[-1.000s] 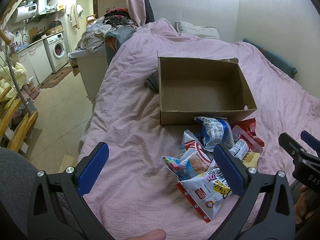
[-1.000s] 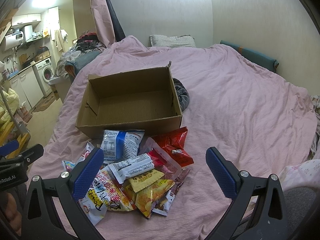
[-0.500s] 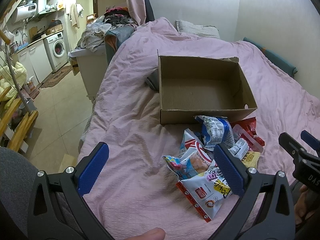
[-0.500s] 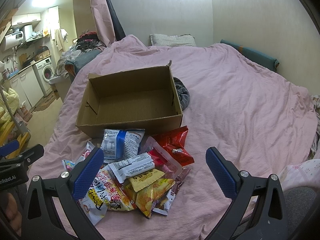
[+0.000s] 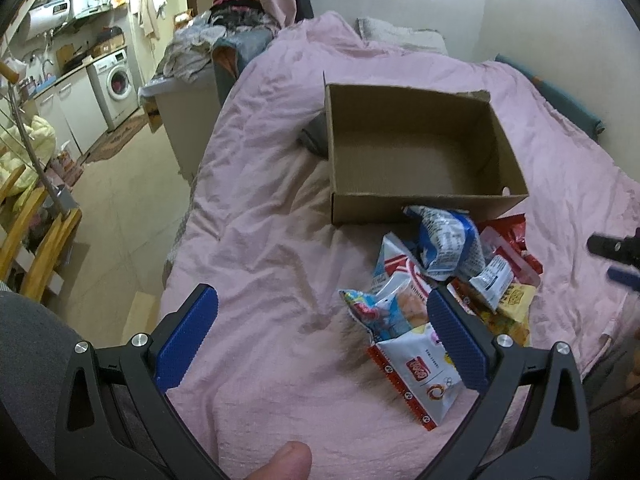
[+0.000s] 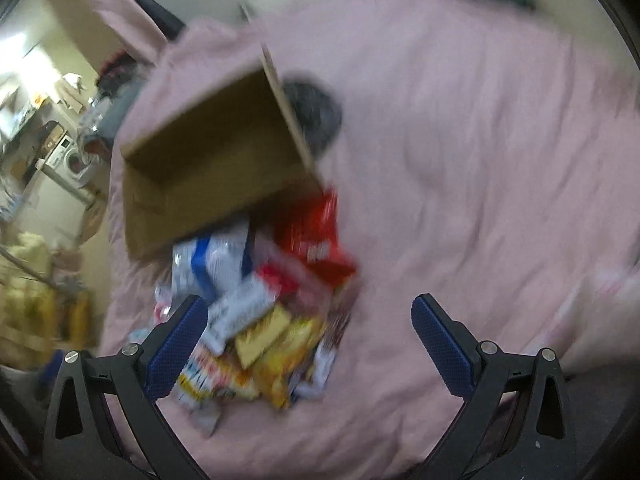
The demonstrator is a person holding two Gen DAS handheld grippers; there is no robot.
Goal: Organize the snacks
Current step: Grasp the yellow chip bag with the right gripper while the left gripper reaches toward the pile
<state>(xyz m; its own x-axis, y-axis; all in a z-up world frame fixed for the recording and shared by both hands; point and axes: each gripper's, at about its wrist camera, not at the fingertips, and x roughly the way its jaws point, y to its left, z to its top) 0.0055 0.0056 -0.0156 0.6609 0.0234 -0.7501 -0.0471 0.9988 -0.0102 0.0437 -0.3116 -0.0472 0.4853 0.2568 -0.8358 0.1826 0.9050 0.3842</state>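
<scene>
An open, empty cardboard box [image 5: 420, 160] sits on the pink bedspread; it also shows in the blurred right wrist view [image 6: 208, 160]. A pile of snack packets [image 5: 436, 296] lies just in front of it, with a blue-white bag [image 5: 444, 248], a red packet [image 6: 316, 232] and yellow packets [image 6: 276, 340]. My left gripper [image 5: 320, 336] is open and empty, low over the bedspread to the left of the pile. My right gripper [image 6: 308, 344] is open and empty, tilted, above the pile's near side; its tip shows in the left wrist view [image 5: 616, 256].
A dark grey cloth [image 6: 316, 116] lies behind the box. The bed's left edge drops to a tiled floor [image 5: 120, 200], with a washing machine [image 5: 116, 84], a laundry heap [image 5: 208, 44] and wooden chairs [image 5: 32, 232]. A pillow [image 5: 400, 34] lies by the wall.
My right gripper has swung and rolled quickly, blurring its view, and moved closer to the pile. My left gripper has barely shifted. The snacks and the box have not moved.
</scene>
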